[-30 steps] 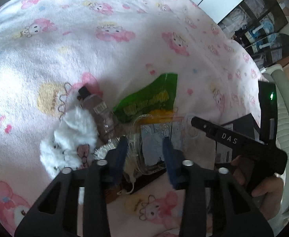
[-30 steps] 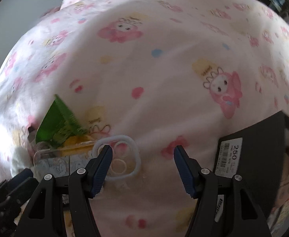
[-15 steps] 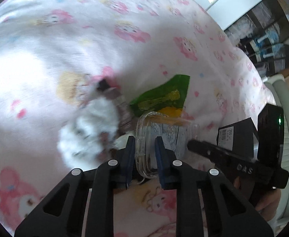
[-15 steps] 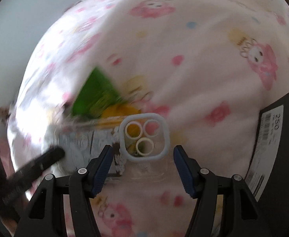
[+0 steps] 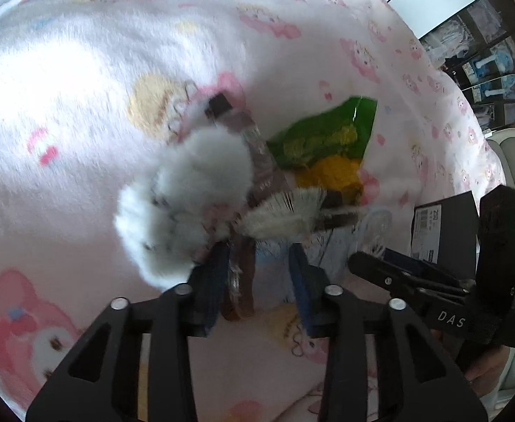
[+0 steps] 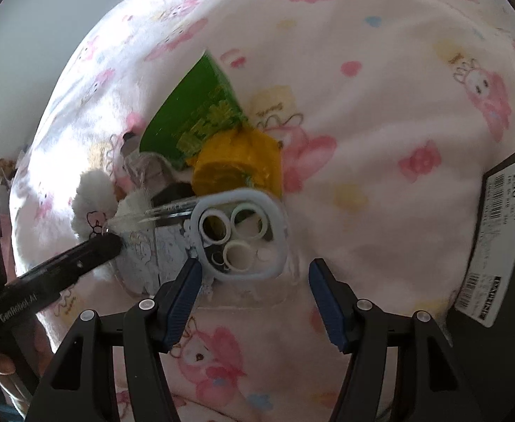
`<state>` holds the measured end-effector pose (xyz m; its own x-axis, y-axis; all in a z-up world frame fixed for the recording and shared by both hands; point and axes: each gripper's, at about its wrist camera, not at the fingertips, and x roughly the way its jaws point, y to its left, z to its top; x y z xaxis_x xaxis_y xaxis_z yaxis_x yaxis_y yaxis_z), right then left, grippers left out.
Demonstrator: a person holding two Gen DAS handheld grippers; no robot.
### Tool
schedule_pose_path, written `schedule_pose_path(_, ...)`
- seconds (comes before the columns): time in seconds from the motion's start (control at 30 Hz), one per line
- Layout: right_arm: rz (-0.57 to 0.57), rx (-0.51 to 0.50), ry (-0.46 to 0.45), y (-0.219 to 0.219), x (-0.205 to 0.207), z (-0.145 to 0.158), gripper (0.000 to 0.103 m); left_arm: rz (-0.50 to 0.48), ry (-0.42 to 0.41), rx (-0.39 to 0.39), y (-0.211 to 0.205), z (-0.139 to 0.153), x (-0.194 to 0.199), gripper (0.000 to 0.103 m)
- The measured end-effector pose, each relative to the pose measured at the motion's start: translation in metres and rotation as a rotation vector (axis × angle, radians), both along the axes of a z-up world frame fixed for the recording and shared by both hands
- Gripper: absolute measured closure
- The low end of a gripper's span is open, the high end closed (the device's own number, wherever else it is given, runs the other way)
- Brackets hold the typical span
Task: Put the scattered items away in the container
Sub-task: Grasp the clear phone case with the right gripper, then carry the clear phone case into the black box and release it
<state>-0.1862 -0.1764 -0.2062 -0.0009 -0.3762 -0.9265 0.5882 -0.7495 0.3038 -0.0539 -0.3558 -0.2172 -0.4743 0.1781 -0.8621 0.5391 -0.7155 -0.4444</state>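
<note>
Two hand-held grippers point down at a heap on the bed's fleecy pink cartoon blanket. My left hand-held gripper is opening its blue ribbed pads, and a brown strap-like thing lies between them, though I cannot tell whether they touch it. My right hand-held gripper stands wide apart, holding nothing, its pads flanking the near edge of a clear phone case with ringed camera holes. Touching that case lie a fluffy white plush, a bristly white brush, a small brown bottle, a glossy green packet and a crinkled yellow bag. Well right sits a black box with a barcode label.
</note>
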Motion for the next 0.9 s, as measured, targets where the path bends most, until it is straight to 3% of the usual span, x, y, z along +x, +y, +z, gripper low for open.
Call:
schedule_pose_path(0.13,0.019,-0.016,0.040,-0.001,0.006,0.012,0.043,0.000,-0.002,-0.047,0.010,0.014,0.004,0.066)
schedule_pose_path(0.3,0.012,-0.106,0.098,0.019,0.018,0.061,0.043,-0.017,0.091,-0.095,0.024,0.065,0.014,0.066)
schedule_pose_path(0.5,-0.055,-0.199,0.216,0.060,0.036,0.111,0.043,-0.119,0.198,-0.120,0.070,0.123,0.011,0.066)
schedule_pose_path(0.73,-0.176,-0.250,0.297,0.162,0.041,0.154,0.043,-0.261,0.232,-0.088,0.147,0.146,-0.027,0.066)
schedule_pose_path(0.9,-0.263,-0.198,0.346,0.229,0.028,0.157,0.043,-0.386,0.238,-0.076,0.212,0.149,-0.074,0.066)
